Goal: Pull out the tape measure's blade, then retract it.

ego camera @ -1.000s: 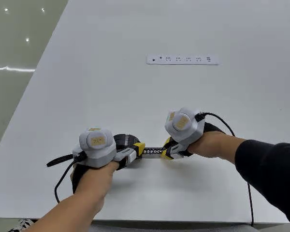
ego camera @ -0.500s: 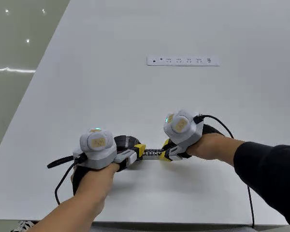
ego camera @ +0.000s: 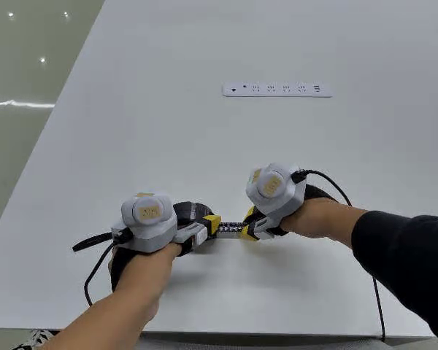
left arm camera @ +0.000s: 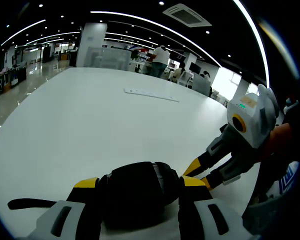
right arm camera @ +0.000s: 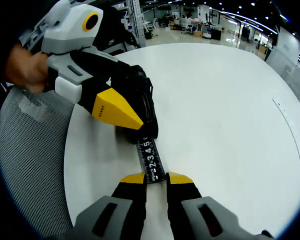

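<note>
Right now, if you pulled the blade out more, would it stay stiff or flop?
Probably stiff while short: the blade spans straight from case to right tool. Longer, it would likely sag. Released, it may snap back.

free: table [ego camera: 204, 131] open all round | obstacle: power strip [ego camera: 276, 90] far back, well apart

The tape measure case [left arm camera: 135, 192] is shown in black; its blade [right arm camera: 151, 159] is printed black with white numerals and graduations. The left tongs [left arm camera: 139, 182] and right tongs [right arm camera: 156, 177] are finished grey, tipped yellow. The surface [ego camera: 168, 109] and power strip [ego camera: 277, 90] are rendered white.
</note>
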Tool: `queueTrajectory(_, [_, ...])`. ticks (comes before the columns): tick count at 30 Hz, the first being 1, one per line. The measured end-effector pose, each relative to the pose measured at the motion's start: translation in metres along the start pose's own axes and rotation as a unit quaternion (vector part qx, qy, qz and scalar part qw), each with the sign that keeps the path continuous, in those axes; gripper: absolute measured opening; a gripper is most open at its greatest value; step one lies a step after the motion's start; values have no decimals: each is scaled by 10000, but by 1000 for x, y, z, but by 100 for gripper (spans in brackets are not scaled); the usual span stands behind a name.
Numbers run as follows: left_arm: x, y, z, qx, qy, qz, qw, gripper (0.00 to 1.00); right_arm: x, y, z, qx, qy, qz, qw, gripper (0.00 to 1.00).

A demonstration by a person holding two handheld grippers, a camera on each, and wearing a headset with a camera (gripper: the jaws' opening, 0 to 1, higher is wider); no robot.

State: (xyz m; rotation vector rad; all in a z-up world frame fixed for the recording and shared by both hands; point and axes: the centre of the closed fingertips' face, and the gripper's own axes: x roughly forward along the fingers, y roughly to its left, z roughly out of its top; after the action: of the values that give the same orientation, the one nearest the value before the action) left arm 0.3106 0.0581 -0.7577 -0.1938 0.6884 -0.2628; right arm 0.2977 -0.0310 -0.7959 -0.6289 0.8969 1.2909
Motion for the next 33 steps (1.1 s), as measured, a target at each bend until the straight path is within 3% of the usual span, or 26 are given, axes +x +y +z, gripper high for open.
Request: queueTrajectory(33, [0, -1, 0, -14, 7, -23, 10000, 58, 5, 3, 9, 35, -53, 51, 10000, 11])
